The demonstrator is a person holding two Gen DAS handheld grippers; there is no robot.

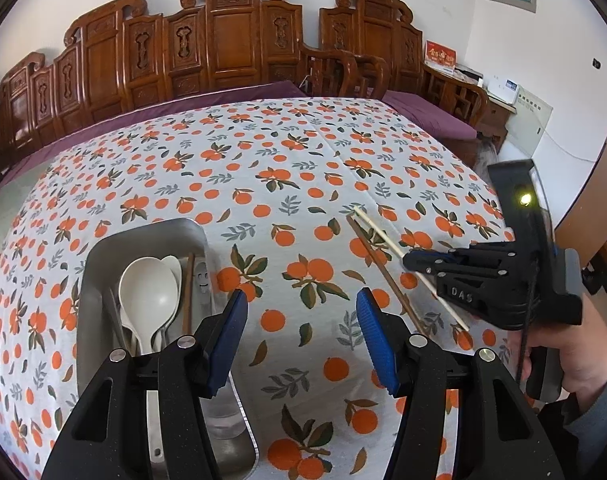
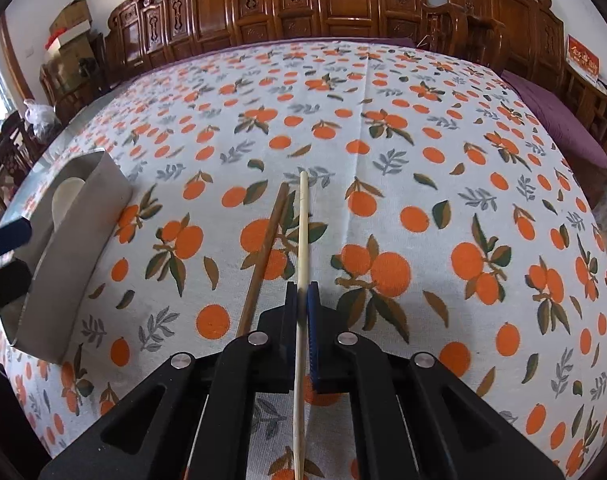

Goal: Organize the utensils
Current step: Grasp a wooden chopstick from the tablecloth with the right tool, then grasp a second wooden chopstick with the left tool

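A metal tray [image 1: 143,236] on the orange-print tablecloth holds white spoons [image 1: 147,292], a brown chopstick [image 1: 188,292] and other utensils. My left gripper [image 1: 301,312] is open and empty, just right of the tray. My right gripper [image 2: 302,292] is shut on a pale chopstick [image 2: 302,232]; it also shows in the left wrist view [image 1: 409,259]. A brown chopstick [image 2: 265,248] lies on the cloth just left of the pale one; in the left wrist view [image 1: 373,258] it lies right of my left gripper. The tray's outer wall [image 2: 75,248] shows at the left of the right wrist view.
Carved wooden chairs [image 1: 231,36] and purple cushions [image 1: 427,114] line the far side of the table. Boxes [image 2: 69,26] and a plastic bag [image 2: 39,114] sit at the far left. The table edge drops off to the right.
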